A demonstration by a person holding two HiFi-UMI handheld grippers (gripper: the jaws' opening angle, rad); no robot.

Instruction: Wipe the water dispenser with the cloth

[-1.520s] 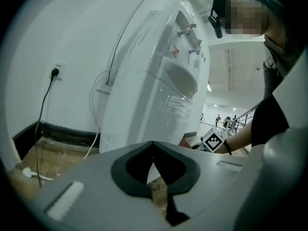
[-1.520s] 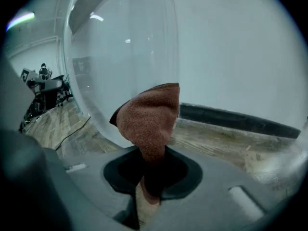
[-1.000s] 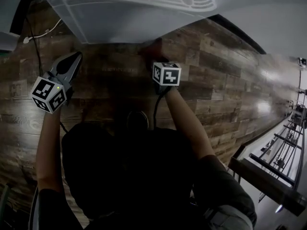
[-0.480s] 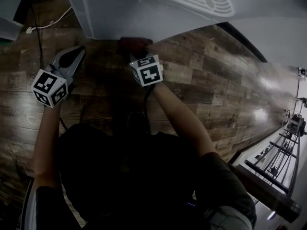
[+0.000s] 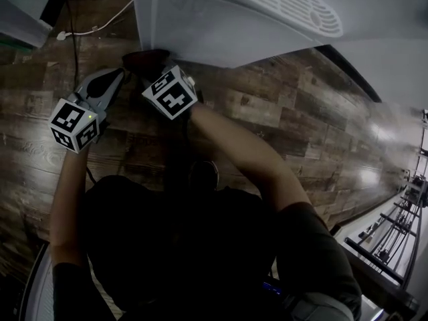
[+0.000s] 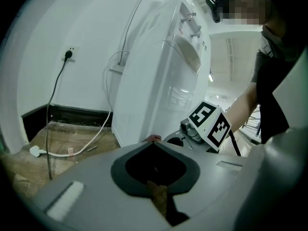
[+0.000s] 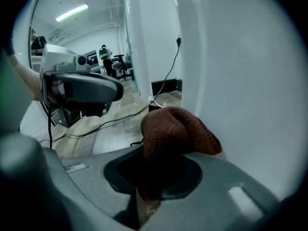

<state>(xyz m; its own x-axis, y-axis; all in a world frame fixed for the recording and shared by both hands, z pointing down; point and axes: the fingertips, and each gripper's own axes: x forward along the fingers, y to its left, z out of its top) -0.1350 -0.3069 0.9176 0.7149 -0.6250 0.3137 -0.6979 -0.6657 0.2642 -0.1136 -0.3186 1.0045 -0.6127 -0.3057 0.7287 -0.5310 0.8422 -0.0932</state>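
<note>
The white water dispenser (image 5: 227,19) stands on the wood floor at the top of the head view. My right gripper (image 5: 155,65) is shut on a red-brown cloth (image 5: 146,59) low against the dispenser's near left corner. In the right gripper view the cloth (image 7: 175,129) bulges out of the jaws and touches the dispenser's white side (image 7: 236,81). My left gripper (image 5: 114,79) hangs just left of it, jaws together and empty. From the left gripper view, that gripper (image 6: 154,143) faces the dispenser (image 6: 163,81); the right gripper's marker cube (image 6: 209,121) and a sliver of cloth (image 6: 153,138) show.
A white cable with a plug (image 6: 62,153) lies on the floor left of the dispenser, below a wall socket (image 6: 70,54) with a black cord. A grey unit (image 5: 20,19) stands at the far left. Metal racks (image 5: 401,233) line the right edge.
My right gripper has slid leftward along the dispenser's lower edge with the cloth, ending near its left corner close to the left gripper. The left gripper has barely moved.
</note>
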